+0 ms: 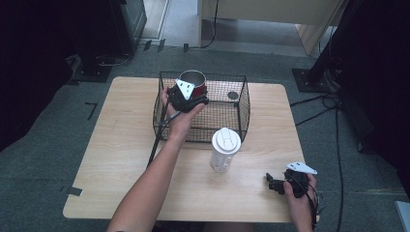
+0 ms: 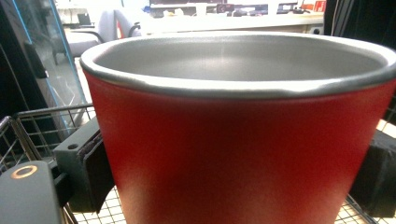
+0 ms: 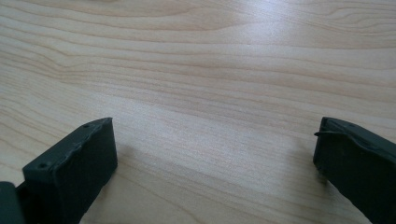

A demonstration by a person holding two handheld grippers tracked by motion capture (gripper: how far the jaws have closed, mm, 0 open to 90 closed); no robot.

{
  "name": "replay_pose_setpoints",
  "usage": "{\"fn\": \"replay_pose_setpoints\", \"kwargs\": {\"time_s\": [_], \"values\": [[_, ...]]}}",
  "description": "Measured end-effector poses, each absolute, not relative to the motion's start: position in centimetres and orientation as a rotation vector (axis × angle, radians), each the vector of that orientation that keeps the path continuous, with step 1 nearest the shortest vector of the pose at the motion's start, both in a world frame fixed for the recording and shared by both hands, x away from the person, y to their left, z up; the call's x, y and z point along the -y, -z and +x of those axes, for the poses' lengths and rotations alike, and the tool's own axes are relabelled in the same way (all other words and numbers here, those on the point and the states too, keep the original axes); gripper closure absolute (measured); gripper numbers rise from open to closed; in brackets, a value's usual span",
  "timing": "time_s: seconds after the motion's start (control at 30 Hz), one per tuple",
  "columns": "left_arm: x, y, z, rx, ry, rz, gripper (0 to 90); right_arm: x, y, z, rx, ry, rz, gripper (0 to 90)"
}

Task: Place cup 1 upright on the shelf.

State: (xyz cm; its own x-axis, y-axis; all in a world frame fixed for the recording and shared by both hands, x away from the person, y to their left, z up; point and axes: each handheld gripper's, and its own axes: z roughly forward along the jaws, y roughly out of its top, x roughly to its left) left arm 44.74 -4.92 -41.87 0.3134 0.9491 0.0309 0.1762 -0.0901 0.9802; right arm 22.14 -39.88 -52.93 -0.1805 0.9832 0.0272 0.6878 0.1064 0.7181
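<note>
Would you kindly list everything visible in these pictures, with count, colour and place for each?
cup: one, red outside, grey metal inside, upright in the basket's left rear, clamped between the left jaws
wire basket: one, black, rear middle of the table
small round thing: one, dark, on the basket floor at right; too small to identify
bottle: one, clear with white lid, upright in front of the basket
table: one, light wood
left hand-held gripper: one, black, in the basket, shut on the cup
right hand-held gripper: one, black, near right corner, jaws apart over bare wood
</note>
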Motion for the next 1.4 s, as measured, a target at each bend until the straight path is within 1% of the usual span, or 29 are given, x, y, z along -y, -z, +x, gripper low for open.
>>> {"fn": "replay_pose_setpoints", "kwargs": {"time_s": [0.1,0.3,0.4,0.57,0.87,0.93,1.03,1.23,1.27,1.4], "values": [[4.9,42.1,45.3,-1.094,-0.92,1.531,8.1,39.9,52.9,22.1,-1.926,-0.842,1.625,0.0],[4.9,42.4,46.2,-1.083,-0.914,1.581,8.1,39.9,52.9,22.1,-1.926,-0.843,1.625,0.0],[4.9,42.8,46.7,-1.142,-0.888,1.637,8.2,39.9,52.9,22.1,-1.926,-0.843,1.624,0.0],[4.9,43.1,47.3,-1.214,-0.86,1.681,8.1,39.8,52.9,22.3,-1.928,-0.841,1.623,0.0],[5.4,43.3,47.8,-1.268,-0.834,1.778,8.1,39.8,52.9,22.3,-1.928,-0.84,1.623,0.0],[5.6,43.5,48.0,-1.287,-0.804,1.817,8.0,39.8,52.9,22.3,-1.928,-0.841,1.621,0.0],[5.5,43.5,48.2,-1.309,-0.789,1.823,7.8,39.8,52.9,22.3,-1.928,-0.841,1.622,0.0],[5.4,43.7,48.3,-1.312,-0.771,1.837,7.7,39.8,52.9,22.3,-1.928,-0.841,1.622,0.0],[5.5,43.8,48.3,-1.305,-0.767,1.864,7.5,39.8,52.9,22.3,-1.928,-0.841,1.622,0.0],[5.7,43.8,48.3,-1.292,-0.777,1.877,6.6,39.8,52.9,22.3,-1.928,-0.841,1.621,0.0]]}}
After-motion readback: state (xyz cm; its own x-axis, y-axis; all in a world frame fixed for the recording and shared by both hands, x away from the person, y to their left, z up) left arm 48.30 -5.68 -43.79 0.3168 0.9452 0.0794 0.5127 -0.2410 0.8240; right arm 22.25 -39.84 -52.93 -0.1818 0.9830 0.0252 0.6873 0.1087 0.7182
